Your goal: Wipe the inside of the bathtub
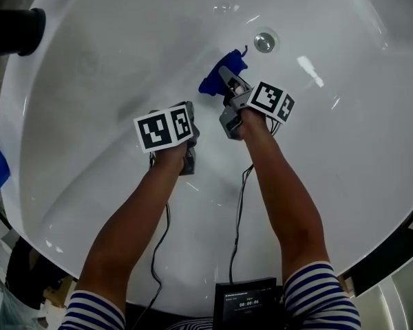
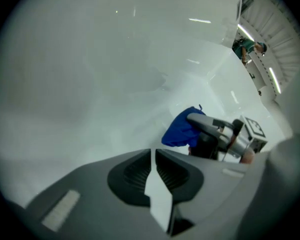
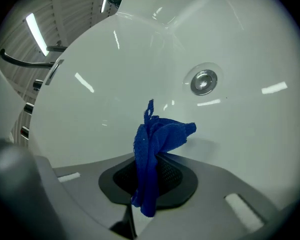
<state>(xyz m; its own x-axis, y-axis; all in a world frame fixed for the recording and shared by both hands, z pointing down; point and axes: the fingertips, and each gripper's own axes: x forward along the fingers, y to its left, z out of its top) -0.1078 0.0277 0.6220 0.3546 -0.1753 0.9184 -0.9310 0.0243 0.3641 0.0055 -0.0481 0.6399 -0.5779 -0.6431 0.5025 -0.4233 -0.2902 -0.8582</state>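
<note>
Our right gripper [image 1: 227, 78] clamped on the blue cloth [image 1: 210, 82] near the bathtub drain [image 1: 264, 42], upper centre; our left gripper [image 2: 153, 171] with jaws together, empty.

Glossy white bathtub [image 1: 124, 40], blue woven cloth [image 3: 155, 144].

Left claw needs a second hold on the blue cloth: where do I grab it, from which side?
Grip the loose bunch of the blue cloth that sticks out beyond the right claw, toward the drain. Probably bring the left claw in from the cloth's left, opened first: it's shut now, and the right claw covers the near part.
</note>
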